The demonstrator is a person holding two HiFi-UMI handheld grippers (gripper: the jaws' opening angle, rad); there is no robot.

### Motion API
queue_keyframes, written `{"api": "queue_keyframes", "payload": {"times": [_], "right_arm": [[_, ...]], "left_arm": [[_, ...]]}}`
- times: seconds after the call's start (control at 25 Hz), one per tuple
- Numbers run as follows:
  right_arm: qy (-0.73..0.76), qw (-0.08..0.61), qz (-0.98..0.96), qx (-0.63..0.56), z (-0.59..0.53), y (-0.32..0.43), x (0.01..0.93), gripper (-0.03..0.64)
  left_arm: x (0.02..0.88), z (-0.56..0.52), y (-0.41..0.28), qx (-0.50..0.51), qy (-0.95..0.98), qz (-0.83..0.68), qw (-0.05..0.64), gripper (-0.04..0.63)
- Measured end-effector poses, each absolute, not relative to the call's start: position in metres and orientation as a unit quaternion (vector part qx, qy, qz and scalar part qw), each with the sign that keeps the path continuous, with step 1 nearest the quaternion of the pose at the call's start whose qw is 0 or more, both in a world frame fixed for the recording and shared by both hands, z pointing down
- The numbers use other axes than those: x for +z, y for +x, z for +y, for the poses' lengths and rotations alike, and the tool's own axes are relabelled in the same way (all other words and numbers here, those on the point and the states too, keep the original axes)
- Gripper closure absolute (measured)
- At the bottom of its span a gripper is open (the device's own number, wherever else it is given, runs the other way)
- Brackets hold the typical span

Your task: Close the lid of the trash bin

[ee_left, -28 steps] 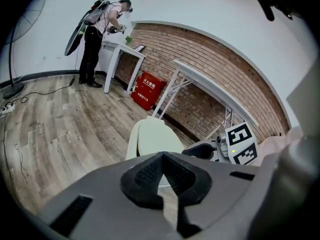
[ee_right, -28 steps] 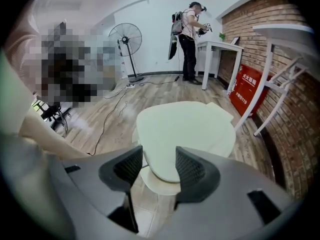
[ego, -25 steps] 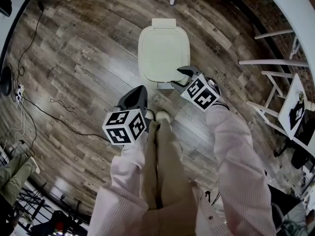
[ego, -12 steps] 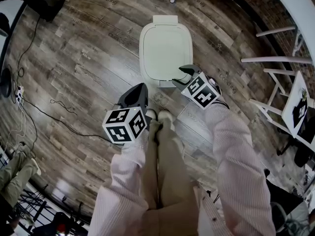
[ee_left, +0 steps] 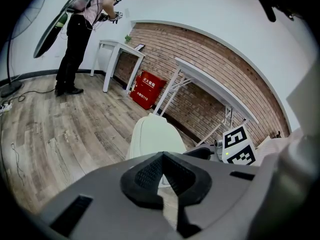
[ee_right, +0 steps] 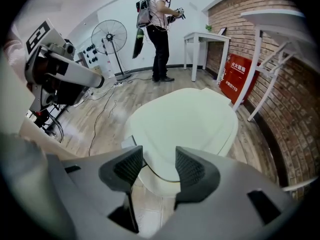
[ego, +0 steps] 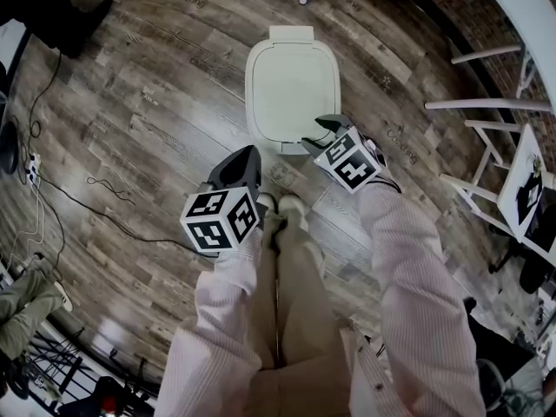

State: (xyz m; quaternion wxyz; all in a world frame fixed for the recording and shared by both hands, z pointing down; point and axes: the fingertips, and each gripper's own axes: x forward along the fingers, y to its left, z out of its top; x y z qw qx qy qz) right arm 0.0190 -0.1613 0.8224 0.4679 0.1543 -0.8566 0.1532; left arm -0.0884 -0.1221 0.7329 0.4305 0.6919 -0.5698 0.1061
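Note:
The cream trash bin stands on the wood floor ahead of my feet, its lid lying flat and closed. My right gripper hovers over the bin's near right corner, open, with nothing between its jaws. In the right gripper view the bin's lid fills the space just past the right gripper. My left gripper is held lower left of the bin, apart from it, shut and empty. The left gripper view shows the bin beyond the left gripper.
A standing person is at the far wall by a white table. A red box sits against the brick wall. White table legs stand to the right. Cables run over the floor at left; a fan stands beyond.
The right gripper has rolled slightly and edged left over the bin's corner. The left gripper and the lid have stayed put. A bystander's leg has come in at the upper left.

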Motion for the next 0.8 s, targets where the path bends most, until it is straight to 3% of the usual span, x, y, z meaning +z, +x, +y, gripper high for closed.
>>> {"api": "queue_keyframes", "payload": {"times": [0.8], "right_arm": [[0.182, 0.542, -0.81, 0.13, -0.1671, 0.017, 0.8252, 0.454]], "left_arm": [[0.7342, -0.1251, -0.0895, 0.1, 0.689, -0.567, 0.44, 0.601]]}}
